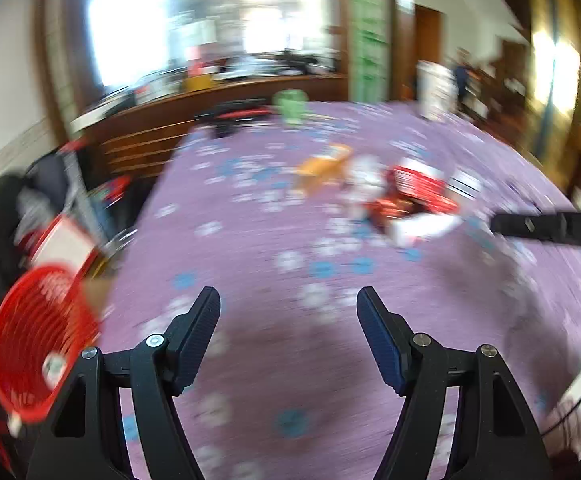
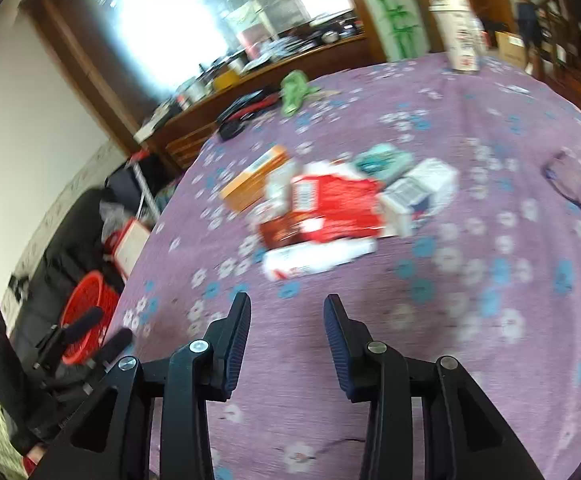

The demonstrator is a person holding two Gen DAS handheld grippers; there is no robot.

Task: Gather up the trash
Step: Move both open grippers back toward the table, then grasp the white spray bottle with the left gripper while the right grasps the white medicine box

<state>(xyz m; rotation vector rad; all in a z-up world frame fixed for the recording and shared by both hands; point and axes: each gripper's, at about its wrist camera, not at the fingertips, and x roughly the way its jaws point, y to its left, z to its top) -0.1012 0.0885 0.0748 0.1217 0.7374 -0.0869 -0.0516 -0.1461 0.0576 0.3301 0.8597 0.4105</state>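
The left gripper point(image 1: 288, 300) hangs over bare purple flowered cloth point(image 1: 258, 240), its jaws apart with nothing between them. The right gripper point(image 2: 286, 308) points down over the same cloth, jaws narrower but also apart and empty. Ahead of both lies clear cloth up to the heap of trash point(image 2: 326, 208): a red packet, white wrappers, an orange box point(image 2: 252, 178) and a teal packet, bunched near the middle of the table. At the table's left edge, lower down, stands a red basket point(image 1: 38, 340). Beyond the heap lie a green rag point(image 2: 296, 90) and a white carton point(image 2: 460, 36) near the far edge.
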